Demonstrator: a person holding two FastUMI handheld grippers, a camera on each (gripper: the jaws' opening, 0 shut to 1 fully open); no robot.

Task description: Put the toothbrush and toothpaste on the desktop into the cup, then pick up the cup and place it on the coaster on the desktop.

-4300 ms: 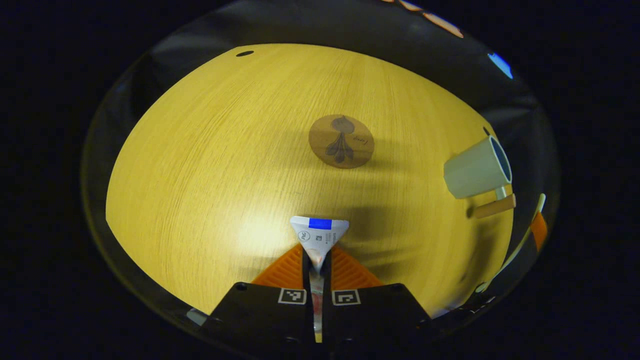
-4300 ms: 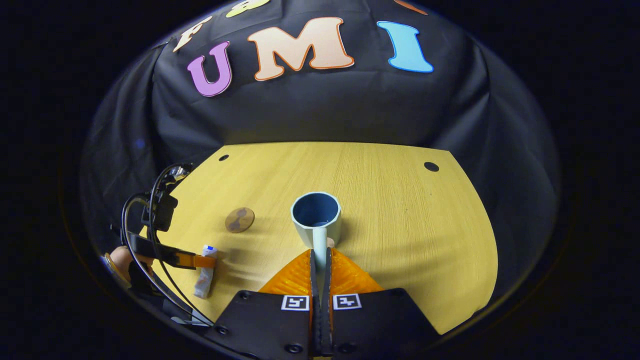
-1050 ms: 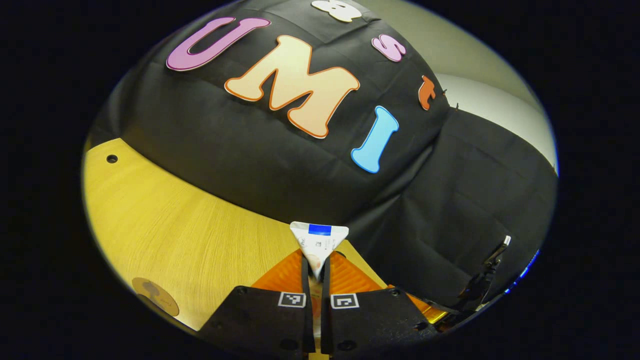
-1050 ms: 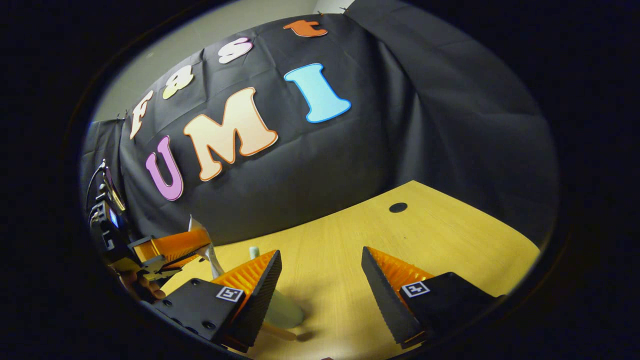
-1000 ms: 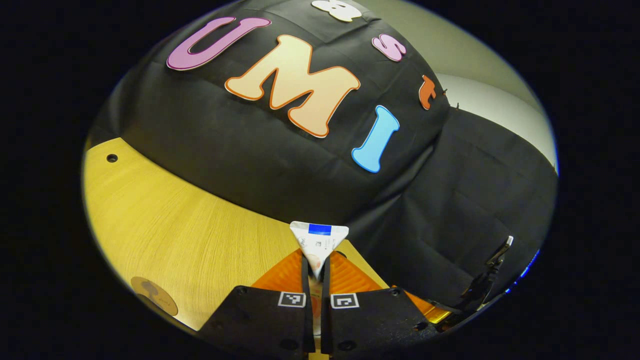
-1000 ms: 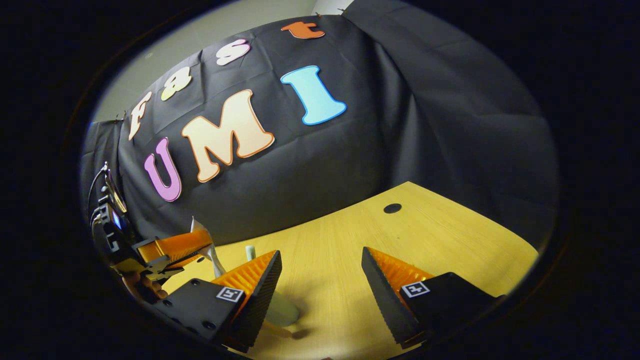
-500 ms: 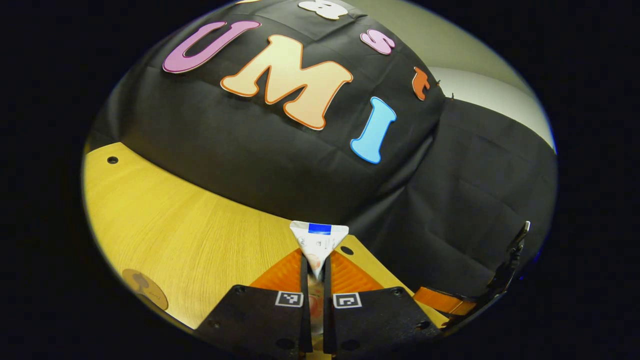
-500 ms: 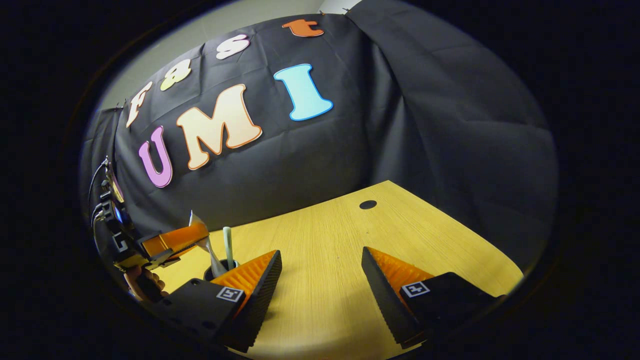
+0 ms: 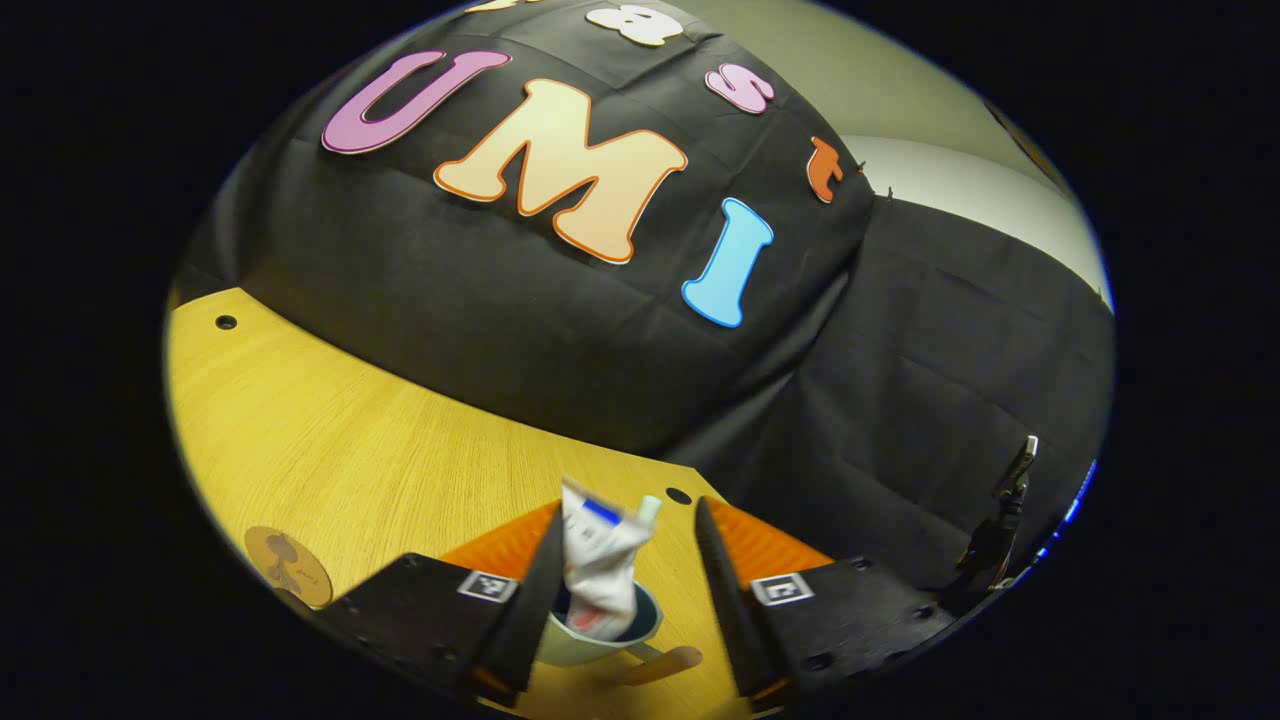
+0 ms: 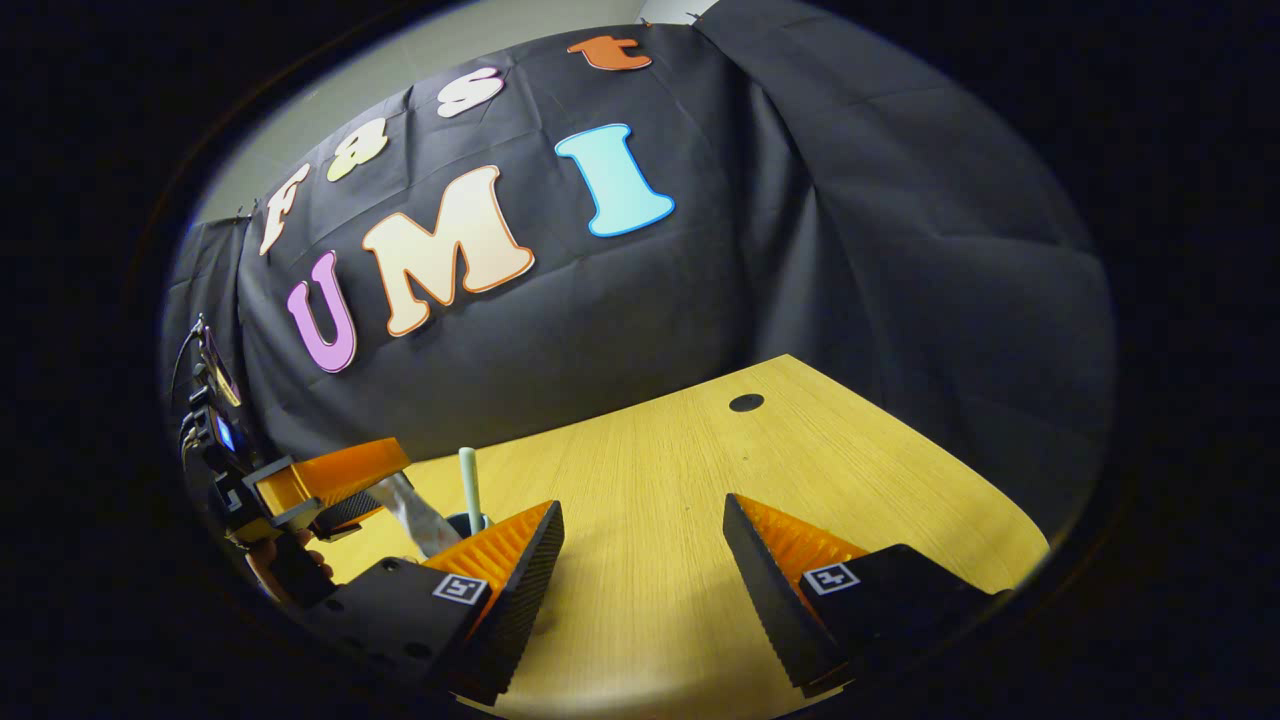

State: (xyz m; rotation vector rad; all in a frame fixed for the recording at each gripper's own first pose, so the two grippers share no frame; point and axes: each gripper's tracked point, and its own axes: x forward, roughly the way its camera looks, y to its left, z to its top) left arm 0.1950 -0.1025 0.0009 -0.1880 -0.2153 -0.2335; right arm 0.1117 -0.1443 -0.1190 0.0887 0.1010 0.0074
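- The left hand-held gripper [image 9: 622, 560] has just spread its fingers, letting go of the toothpaste [image 9: 598, 580], which now stands in the cup [image 9: 598, 632] beside the toothbrush [image 9: 650, 508].
- The right hand-held gripper [image 10: 640, 560] hangs open.
- Judged next: carrying the cup to the coaster [image 9: 288, 566] on the worktop [image 9: 330, 440].

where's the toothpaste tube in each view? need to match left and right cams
Left gripper view: toothpaste tube bottom centre, standing in the cup between the open left claw fingers.
Right gripper view: tube low on the left, beside the right claw's left finger and under the other claw.
Shared landmark: the toothbrush handle poking up right next to the tube.
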